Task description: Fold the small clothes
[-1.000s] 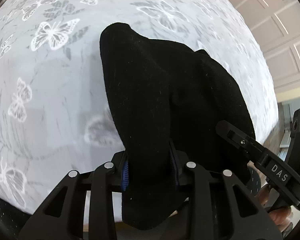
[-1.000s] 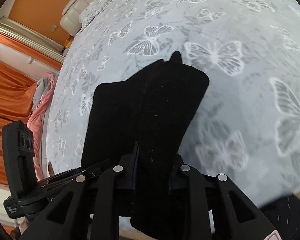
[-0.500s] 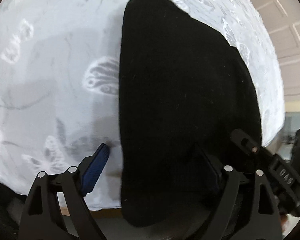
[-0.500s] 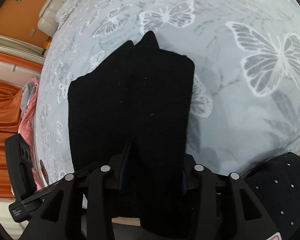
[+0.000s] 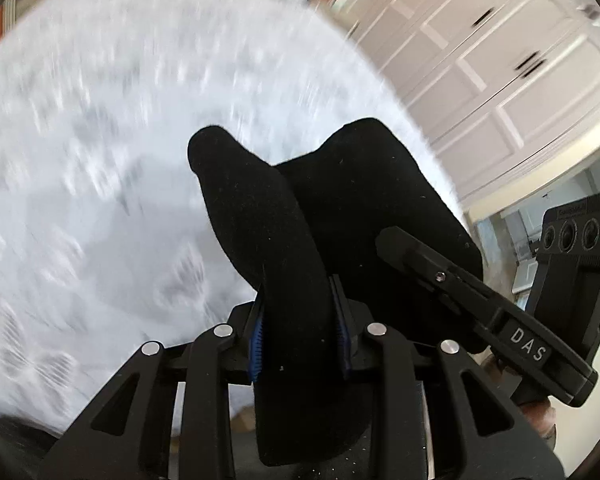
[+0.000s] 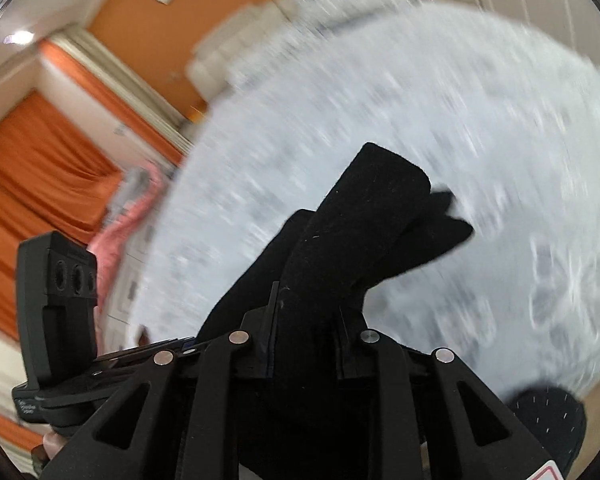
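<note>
White butterfly-print bed cover (image 5: 100, 200), sharp earlier, is now blurred and seen from higher up. The black garment (image 5: 292, 280), half a second ago lying on it between the spread fingers of the left gripper (image 5: 299, 334), has just been clamped again and is lifted clear. The right gripper (image 6: 306, 334) has likewise just been closed on the garment.

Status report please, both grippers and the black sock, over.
Left gripper just closed again, shut on the black sock. Right gripper likewise shut on it. Sock hangs above the bedspread. Nothing in the way.
</note>
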`<state>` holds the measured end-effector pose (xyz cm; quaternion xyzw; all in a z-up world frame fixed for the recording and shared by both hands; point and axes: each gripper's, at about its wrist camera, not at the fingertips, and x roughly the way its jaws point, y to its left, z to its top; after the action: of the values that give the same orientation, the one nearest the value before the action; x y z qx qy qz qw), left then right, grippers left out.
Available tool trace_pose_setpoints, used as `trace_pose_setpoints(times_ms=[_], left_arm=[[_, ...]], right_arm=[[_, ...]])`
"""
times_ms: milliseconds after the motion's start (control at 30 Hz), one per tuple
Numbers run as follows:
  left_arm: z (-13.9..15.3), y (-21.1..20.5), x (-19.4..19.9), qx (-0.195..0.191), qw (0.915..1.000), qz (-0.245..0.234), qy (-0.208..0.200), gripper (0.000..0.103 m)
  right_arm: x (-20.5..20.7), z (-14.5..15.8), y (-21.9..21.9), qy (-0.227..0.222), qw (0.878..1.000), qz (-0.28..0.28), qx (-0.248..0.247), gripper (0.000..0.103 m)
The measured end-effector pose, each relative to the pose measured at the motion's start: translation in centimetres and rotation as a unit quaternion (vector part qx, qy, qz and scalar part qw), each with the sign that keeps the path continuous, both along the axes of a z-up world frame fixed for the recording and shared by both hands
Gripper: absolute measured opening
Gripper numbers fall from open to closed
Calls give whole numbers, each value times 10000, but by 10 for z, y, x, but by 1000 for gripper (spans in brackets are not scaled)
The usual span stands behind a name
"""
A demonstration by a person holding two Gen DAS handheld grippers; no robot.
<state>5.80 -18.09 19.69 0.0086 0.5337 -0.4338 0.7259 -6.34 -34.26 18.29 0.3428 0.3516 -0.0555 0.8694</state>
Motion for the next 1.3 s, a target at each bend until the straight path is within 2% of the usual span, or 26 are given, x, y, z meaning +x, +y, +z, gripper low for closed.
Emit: trace_pose_setpoints(times_ms=[67, 167, 233, 267, 300, 333, 367, 400, 467, 500, 533, 567, 600, 667, 733, 833, 867, 900, 933, 967, 1000, 1033, 1100, 1200, 1233, 1300], left_arm=[[45, 30, 1, -318, 9989, 84, -340, 26], [87, 47, 19, -582, 9960, 200, -641, 27], [91, 71, 37, -604, 9944, 416, -759, 28], [86, 83, 38, -504, 9939, 559, -801, 31], [70, 93, 51, -292, 9936, 762, -776, 33], [43, 107, 54, -154, 9933, 903, -706, 42], [17, 111, 63, 48, 9925, 1047, -625, 50], [-16, 117, 70, 322, 9908, 1196, -549, 62], [-96, 131, 83, 1099, 9816, 1555, -139, 59], [-128, 142, 80, 1460, 9747, 1686, 150, 49], [-159, 160, 75, 1682, 9668, 1859, 501, 46], [-168, 171, 72, 1666, 9652, 1938, 562, 46], [-174, 182, 64, 1599, 9646, 2025, 548, 47], [-173, 189, 52, 1482, 9671, 2013, 469, 51], [-178, 181, 51, 1365, 9703, 1955, 412, 65], [-175, 163, 67, 1297, 9702, 2014, 364, 80], [-173, 157, 69, 1317, 9694, 2043, 358, 81], [-176, 151, 70, 1396, 9683, 2042, 361, 81], [-179, 147, 71, 1495, 9672, 2019, 385, 74], [-183, 141, 74, 1560, 9676, 1933, 446, 55], [-188, 135, 78, 1657, 9676, 1829, 535, 49], [-191, 131, 79, 1707, 9674, 1764, 620, 46], [-185, 130, 77, 1715, 9669, 1808, 540, 46], [-183, 125, 73, 1878, 9658, 1758, 322, 46], [-186, 122, 72, 1917, 9654, 1738, 310, 47], [-189, 119, 69, 1974, 9641, 1747, 336, 47]], right_arm=[[-2, 40, 13, -497, 9987, 68, -122, 20], [-3, 83, 30, -1102, 9938, 148, -32, 20], [3, 95, 42, -1344, 9906, 216, 100, 20], [8, 94, 46, -1364, 9903, 264, 102, 21], [21, 85, 52, -1263, 9915, 309, 58, 25], [30, 73, 56, -1135, 9930, 328, 47, 27], [41, 53, 58, -922, 9952, 339, 26, 31], [60, 18, 61, -541, 9978, 372, -108, 35], [80, -44, 64, 350, 9978, 271, -486, 36], [88, -76, 66, 982, 9927, 241, -650, 29], [89, -107, 68, 1590, 9842, 221, -740, 25], [81, -119, 71, 1689, 9833, 245, -633, 24], [68, -125, 75, 1567, 9864, 265, -426, 24], [54, -126, 84, 1558, 9864, 266, -463, 26], [55, -133, 90, 1656, 9842, 400, -477, 38], [70, -149, 86, 1749, 9829, 333, -468, 58], [75, -157, 84, 1784, 9826, 327, -391, 64], [78, -168, 79, 1858, 9816, 311, -318, 64], [87, -181, 77, 2052, 9779, 290, -260, 64], [93, -191, 75, 2149, 9757, 382, -176, 52], [97, -195, 76, 2167, 9750, 476, -95, 18], [104, -196, 79, 2189, 9736, 641, -9, 13], [109, -174, 88, 1998, 9761, 749, -421, 12], [108, -156, 95, 1783, 9780, 790, -737, 11], [107, -167, 93, 1917, 9762, 735, -700, 12], [109, -202, 89, 2434, 9649, 736, -653, 21]])
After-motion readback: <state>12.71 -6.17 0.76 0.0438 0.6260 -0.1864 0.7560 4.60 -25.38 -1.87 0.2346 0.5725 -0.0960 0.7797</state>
